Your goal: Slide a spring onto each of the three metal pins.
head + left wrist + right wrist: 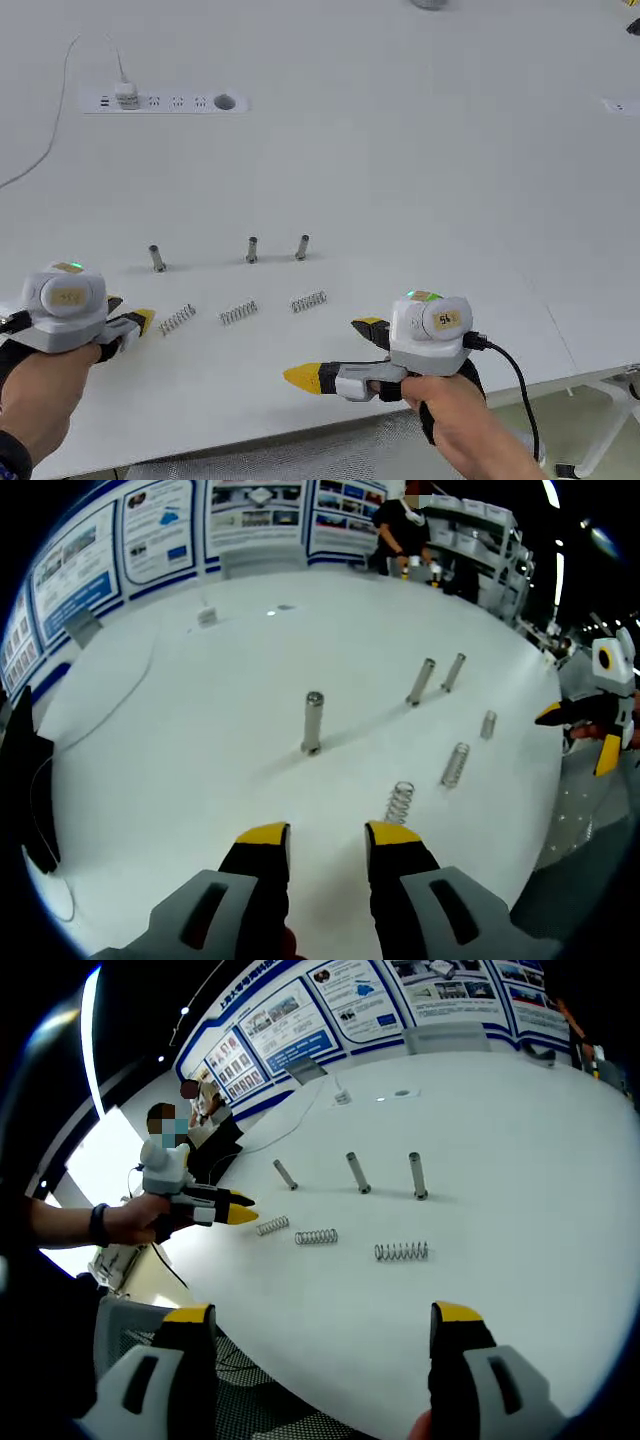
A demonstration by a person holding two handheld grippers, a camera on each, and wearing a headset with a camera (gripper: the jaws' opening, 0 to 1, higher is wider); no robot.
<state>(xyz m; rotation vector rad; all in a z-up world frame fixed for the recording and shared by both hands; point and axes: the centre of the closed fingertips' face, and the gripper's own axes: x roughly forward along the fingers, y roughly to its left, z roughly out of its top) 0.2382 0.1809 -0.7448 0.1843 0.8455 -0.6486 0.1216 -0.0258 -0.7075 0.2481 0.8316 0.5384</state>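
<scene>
Nearest, the right gripper [335,350] is held over the front edge of the white table [400,180], with a hand gripping its handle from below. Its jaws are spread wide with nothing between them; in the right gripper view they frame bare table, well short of the springs.

The left gripper [130,310] is at the left front of the table. Its jaws are parted only a little and grip nothing. In the left gripper view the left spring [400,802] lies just ahead of the right-hand jaw, not touching it.

Beyond the grippers, three springs lie flat in a row, each apart from the others: the left spring, the middle spring [238,312] and the right spring [309,300].

Behind them, three pins stand on end in a row: the left pin [157,258], the middle pin [252,249] and the right pin [302,246]. Each spring lies near the front of a pin; none is on a pin.

Farthest back is a white power strip [165,101] with a plug [127,93] in it.
</scene>
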